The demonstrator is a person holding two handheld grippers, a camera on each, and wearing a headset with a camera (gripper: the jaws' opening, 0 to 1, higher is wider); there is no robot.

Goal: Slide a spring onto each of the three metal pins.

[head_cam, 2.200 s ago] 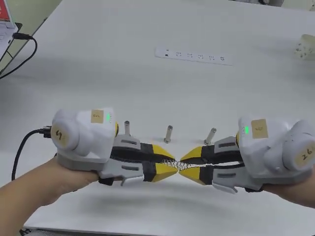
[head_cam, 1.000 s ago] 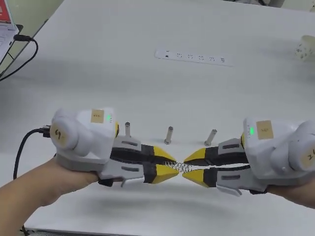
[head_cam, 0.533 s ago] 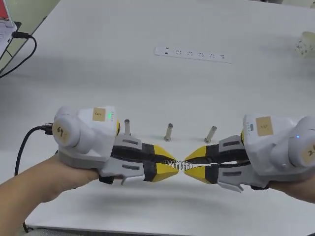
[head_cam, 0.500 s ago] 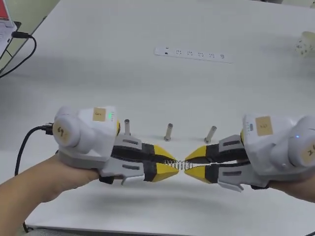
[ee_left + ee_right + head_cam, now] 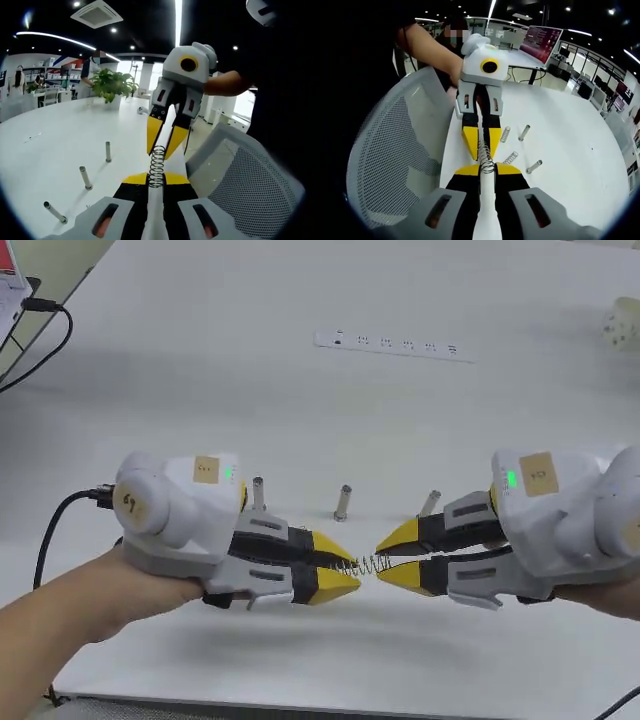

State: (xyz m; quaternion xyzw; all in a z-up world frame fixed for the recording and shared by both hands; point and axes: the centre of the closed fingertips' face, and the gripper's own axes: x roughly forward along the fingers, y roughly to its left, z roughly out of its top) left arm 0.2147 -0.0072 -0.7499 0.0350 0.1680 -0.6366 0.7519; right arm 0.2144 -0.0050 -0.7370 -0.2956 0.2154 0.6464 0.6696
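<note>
A small steel spring (image 5: 367, 564) hangs level between the two gripper tips, above the table's front edge. My left gripper (image 5: 352, 570) is shut on one end of it, and the coil (image 5: 157, 165) sticks out past its yellow jaws. My right gripper (image 5: 382, 560) faces it tip to tip. Its jaws stand slightly apart on either side of the spring's other end (image 5: 486, 161). Three bare metal pins (image 5: 258, 493) (image 5: 343, 502) (image 5: 430, 503) stand in a row just behind the grippers. Two more springs (image 5: 505, 134) (image 5: 510, 158) lie on the table near the pins.
A white power strip (image 5: 393, 345) lies farther back on the white table (image 5: 200, 390). A black cable (image 5: 45, 530) trails from the left gripper. A mesh chair (image 5: 240, 175) stands just off the table's front edge. An open laptop (image 5: 540, 37) sits on another desk.
The right gripper's jaws were pressed together and now stand a little apart around the spring's end. Both grippers sit slightly higher in the picture. The left gripper still holds the spring.
</note>
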